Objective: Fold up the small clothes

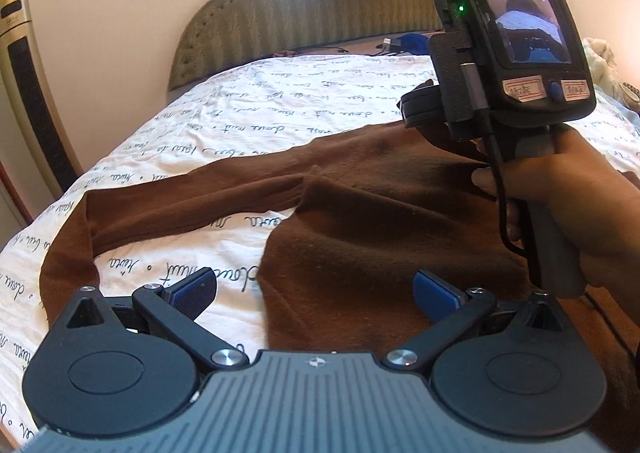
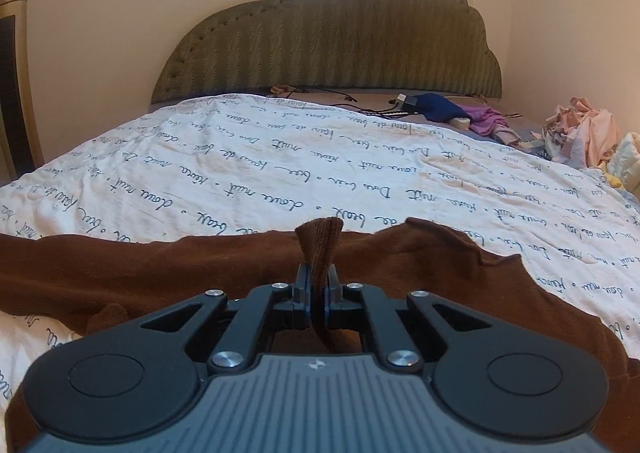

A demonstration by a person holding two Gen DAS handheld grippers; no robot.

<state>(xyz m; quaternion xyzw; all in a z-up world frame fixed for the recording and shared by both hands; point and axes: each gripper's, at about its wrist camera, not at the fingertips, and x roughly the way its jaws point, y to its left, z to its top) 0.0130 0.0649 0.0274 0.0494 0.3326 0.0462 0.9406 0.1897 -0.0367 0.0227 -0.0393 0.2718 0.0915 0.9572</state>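
left wrist view takes in the wide bed under its white quilt printed with dark handwriting, which serves as the flat work surface. on it lies the brown knitted long-sleeved garment, its body spread near the foot of the bed and one long sleeve trailing out to the left in a loop, so the fold looks barely begun. a hand grips the handle of the right gripper above the right side of the garment. in the right wrist view that tool's jaws are pressed together on a ribbed brown strip, probably a cuff or hem, which sticks up between them; pinching an edge like this lets the cloth be carried across the body. the left gripper hovers low over the garment's near left edge with its blue-padded jaws spread wide and nothing between them, likely ready to take a second corner. a heap of pale clothes waits at the far right.
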